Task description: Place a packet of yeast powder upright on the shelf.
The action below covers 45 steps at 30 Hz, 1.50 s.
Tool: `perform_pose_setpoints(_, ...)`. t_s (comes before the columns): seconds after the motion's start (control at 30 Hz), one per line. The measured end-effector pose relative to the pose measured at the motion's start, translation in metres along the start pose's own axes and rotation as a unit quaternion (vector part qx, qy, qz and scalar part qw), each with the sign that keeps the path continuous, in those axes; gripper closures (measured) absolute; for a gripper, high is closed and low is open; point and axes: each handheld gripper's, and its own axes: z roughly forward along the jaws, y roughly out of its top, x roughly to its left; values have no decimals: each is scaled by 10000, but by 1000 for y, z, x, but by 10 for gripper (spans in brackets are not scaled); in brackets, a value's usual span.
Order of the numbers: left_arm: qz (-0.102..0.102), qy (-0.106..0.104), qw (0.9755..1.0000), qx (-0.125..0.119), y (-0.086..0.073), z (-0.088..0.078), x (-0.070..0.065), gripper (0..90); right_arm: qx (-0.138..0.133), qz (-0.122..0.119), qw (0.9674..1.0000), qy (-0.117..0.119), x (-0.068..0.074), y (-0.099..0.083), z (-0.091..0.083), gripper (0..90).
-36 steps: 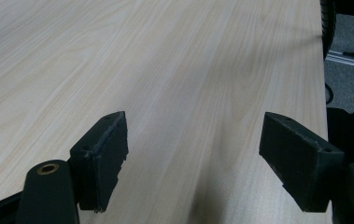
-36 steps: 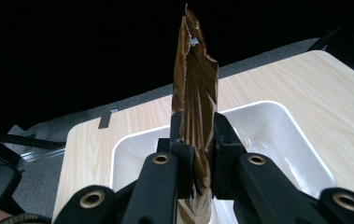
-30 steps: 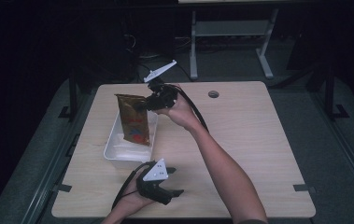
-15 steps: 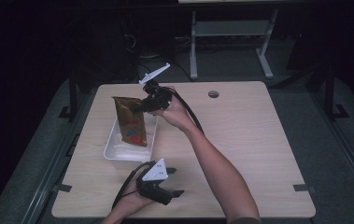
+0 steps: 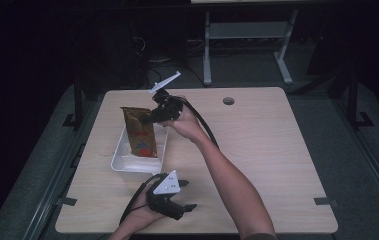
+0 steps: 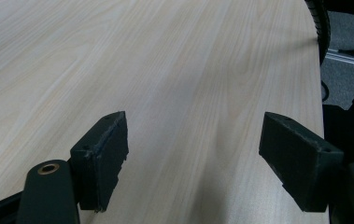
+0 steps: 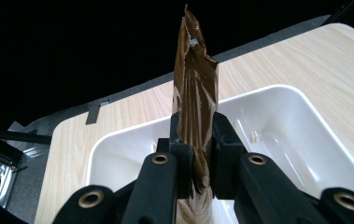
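A: Right gripper (image 5: 150, 119), centre-left of the high view: jaws clamped on the brown packet (image 5: 139, 132), pinched at its edge so it hangs upright over the white tub (image 5: 118, 162).

B: Packet's bottom touching the tub?

A: Probably inside it, hard to tell. The grip suits lowering it in. Left gripper (image 5: 189, 206), bottom centre, jaws wide apart, nothing between them, parked on the table (image 5: 267, 150).

B: Change from earlier?

A: Packet sits slightly lower; left hand same spot

Crinkled brown foil pouch (image 5: 140, 131) held upright over white tub (image 5: 122, 161).
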Motion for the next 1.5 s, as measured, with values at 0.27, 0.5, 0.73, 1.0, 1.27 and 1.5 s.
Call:
perform_pose_setpoints(0.27,14,29,10000,-20,1,0,0,237,-9,143,9999,44,-4,-7,5,816)
perform_pose_setpoints(0.5,-11,-21,10000,-21,1,0,0,242,57,215,9997,82,-6,-14,11,809)
perform_pose_setpoints(0.73,-24,7,10000,-10,0,0,1,246,98,339,9993,76,-10,-21,14,798)
perform_pose_setpoints(1.0,11,21,10000,7,0,0,1,246,99,441,9989,111,-14,-28,15,763)
perform_pose_setpoints(1.27,9,33,10000,7,-1,0,2,246,71,505,9987,67,-15,-33,6,611)
perform_pose_setpoints(1.5,-6,57,10000,-2,-1,0,3,246,-1,522,9986,25,-17,-38,-8,544)
